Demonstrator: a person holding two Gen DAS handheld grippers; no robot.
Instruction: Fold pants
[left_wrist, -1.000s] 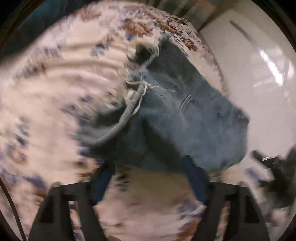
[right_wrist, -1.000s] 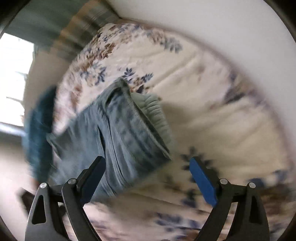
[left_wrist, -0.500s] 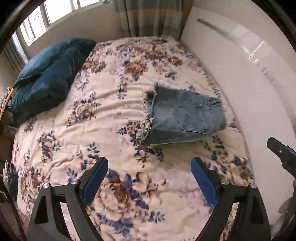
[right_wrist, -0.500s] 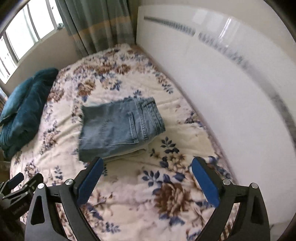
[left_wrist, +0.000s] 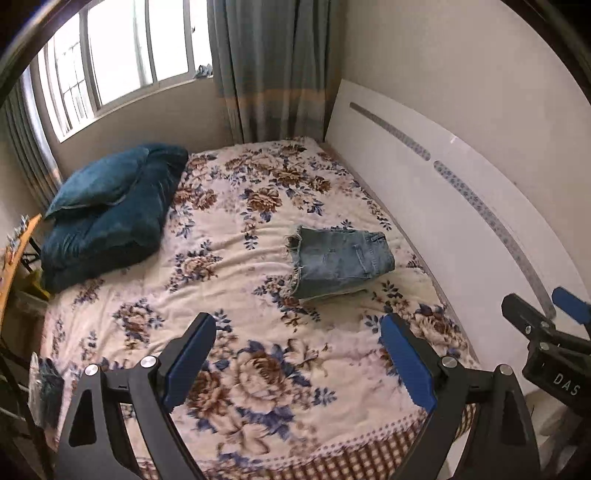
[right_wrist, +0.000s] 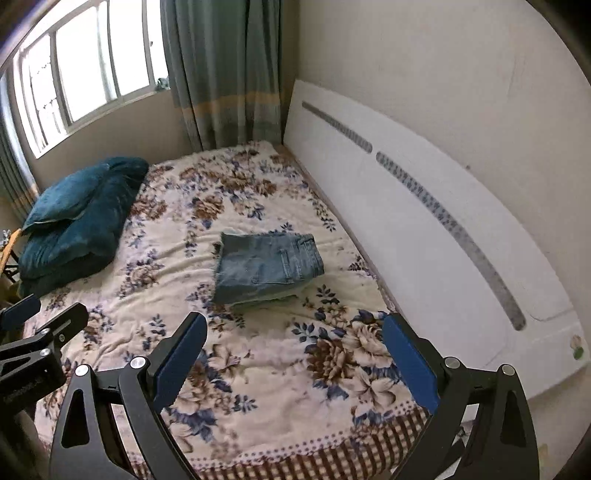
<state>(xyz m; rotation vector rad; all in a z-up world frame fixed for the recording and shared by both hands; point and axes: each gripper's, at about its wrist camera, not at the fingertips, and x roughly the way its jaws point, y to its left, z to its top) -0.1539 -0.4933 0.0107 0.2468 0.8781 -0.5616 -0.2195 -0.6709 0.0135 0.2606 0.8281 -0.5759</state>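
— What sort of place is this?

— A bedroom in a home. A bed with a floral blanket fills most of the room, and a white headboard stands against the plain wall.

— Anything else that shows it?

— A dark teal pillow rests on folded teal bedding at the far side. Grey-green curtains hang beside a bright window. Folded denim pants lie on the blanket near the headboard.
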